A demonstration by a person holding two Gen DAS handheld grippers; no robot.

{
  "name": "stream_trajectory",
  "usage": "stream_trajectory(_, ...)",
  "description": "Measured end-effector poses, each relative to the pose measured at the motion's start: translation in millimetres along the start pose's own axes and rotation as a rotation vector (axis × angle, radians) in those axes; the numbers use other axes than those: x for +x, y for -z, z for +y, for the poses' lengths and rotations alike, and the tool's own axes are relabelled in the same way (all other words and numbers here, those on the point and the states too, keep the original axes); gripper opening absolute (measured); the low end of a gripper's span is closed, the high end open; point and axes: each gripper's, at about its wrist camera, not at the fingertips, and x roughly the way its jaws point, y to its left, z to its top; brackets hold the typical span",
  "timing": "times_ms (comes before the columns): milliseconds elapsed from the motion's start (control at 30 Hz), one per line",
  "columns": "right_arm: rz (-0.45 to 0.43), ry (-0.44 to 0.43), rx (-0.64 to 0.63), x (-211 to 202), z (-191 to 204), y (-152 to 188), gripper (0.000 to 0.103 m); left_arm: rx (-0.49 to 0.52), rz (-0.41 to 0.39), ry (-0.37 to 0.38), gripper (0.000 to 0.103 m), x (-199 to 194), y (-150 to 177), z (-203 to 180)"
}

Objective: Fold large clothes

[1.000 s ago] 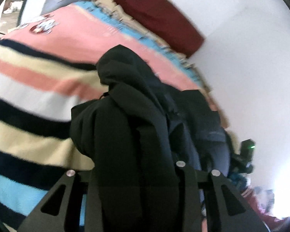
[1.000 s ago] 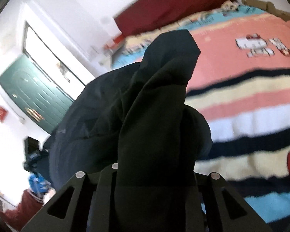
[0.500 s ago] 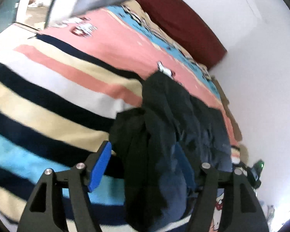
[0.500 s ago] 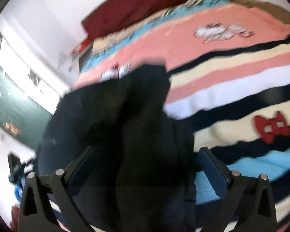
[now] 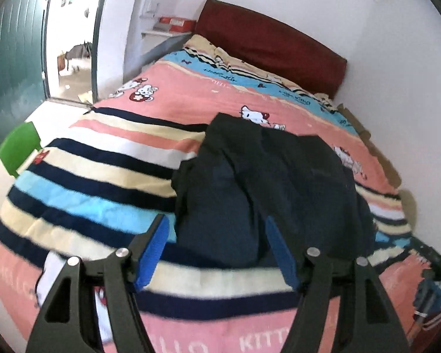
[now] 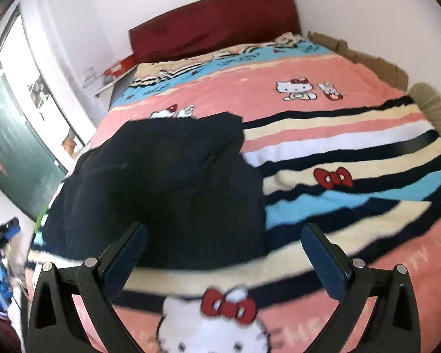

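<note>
— So, where has the dark garment [image 5: 267, 182] ended up?

— On the striped blanket [image 5: 97, 176], towards the near end of the bed, lying in a loose, rumpled heap with thick folds over one another. Its far edge reaches the pink band with the cat print.

— And the grippers?

— Both have just let their jaws spread, and neither holds a thing. The left gripper [image 5: 217, 253] stands partly open, its blue pads either side of the cloth's near edge without touching it. The right gripper [image 6: 223, 253] gapes as wide as it goes, with the garment [image 6: 161, 182] lying beyond its left pad.

— How would you say it'll handle?

— Soft and limp, I'd judge, and bulky enough to sag and drag if lifted by one point. Not slippery, not fragile. I'd take it at two corners of one edge, well apart, pinching a single layer. Which fold is a hem or sleeve, I can't tell from here.
</note>
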Motion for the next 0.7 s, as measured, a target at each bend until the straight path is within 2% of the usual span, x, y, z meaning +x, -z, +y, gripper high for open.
stream_trajectory(67, -0.018, 0.012, -0.034, -18, 17, 17, 0.103, 0.033, -0.020, -0.035, 0.071, -12, 17, -17)
stream_trajectory(167, -0.048, 0.032, -0.083, -39, 40, 41, 0.103, 0.096, -0.036, -0.098, 0.071, -31, 45, -46)
stream_trajectory(333, -0.122, 0.053, -0.148, -77, 74, 78, 0.103, 0.145, -0.070, -0.174, 0.071, -54, 84, -77)
stream_trajectory(433, -0.156, 0.076, -0.188, -95, 89, 96, 0.103, 0.158, -0.102, -0.167, 0.071, -73, 105, -92)
stream_trajectory(567, -0.215, 0.115, -0.226, -118, 105, 116, 0.103, 0.186, -0.136, -0.205, 0.071, -93, 128, -109)
stream_trajectory(700, -0.243, 0.139, -0.224, -133, 112, 132, 0.103, 0.202, -0.145, -0.227, 0.071, -103, 137, -120)
